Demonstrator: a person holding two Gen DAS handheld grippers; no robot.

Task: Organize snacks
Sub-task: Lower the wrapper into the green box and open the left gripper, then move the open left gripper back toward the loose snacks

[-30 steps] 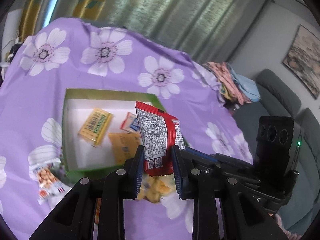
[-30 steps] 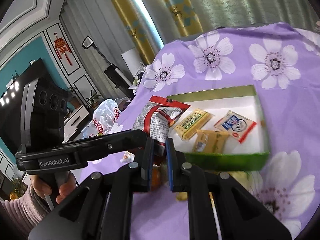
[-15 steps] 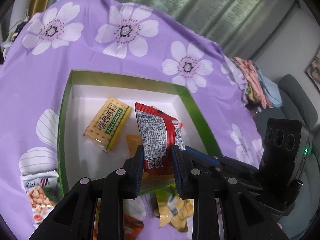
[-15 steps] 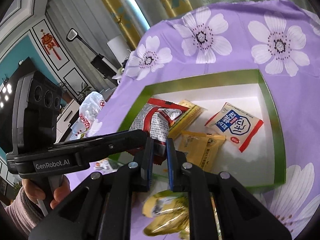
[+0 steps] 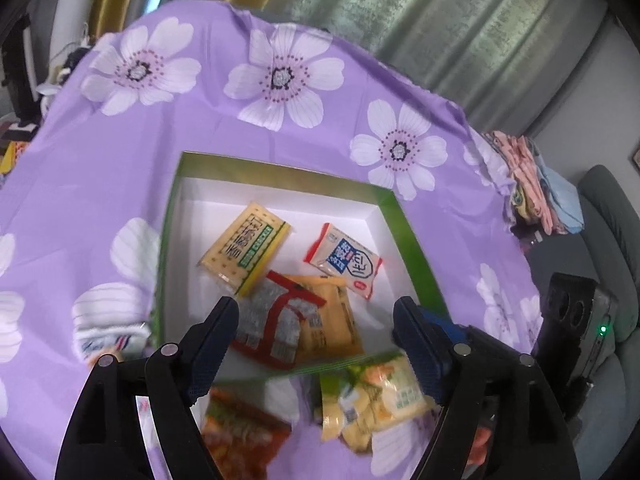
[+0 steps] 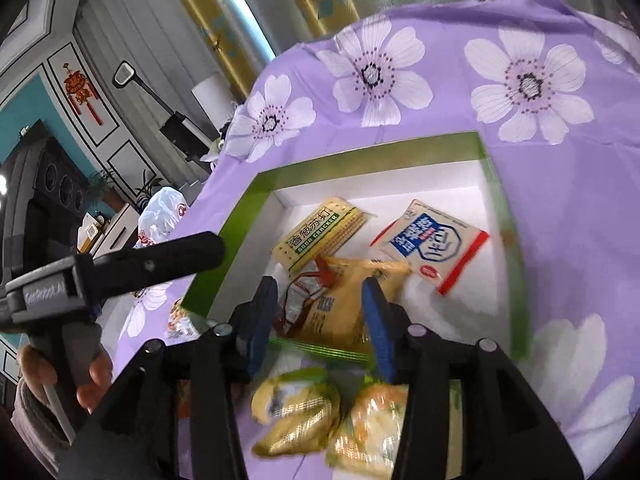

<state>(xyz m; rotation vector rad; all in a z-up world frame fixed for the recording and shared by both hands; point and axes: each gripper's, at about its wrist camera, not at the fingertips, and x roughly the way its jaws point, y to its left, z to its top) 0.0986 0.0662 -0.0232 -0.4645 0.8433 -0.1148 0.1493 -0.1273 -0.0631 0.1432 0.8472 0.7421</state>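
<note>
1. The left gripper has just been opening; its jaws stand wide, gripping nothing.
2. The right gripper has also just been opening, its jaws partly apart and empty.
3. The red-and-grey foil snack packet lies in the green-rimmed white box, at its 6 o'clock edge, overlapping the orange packet.
4. The yellow cracker pack sits at 12 o'clock of it.
5. The box rests on the purple flowered tablecloth.
</note>
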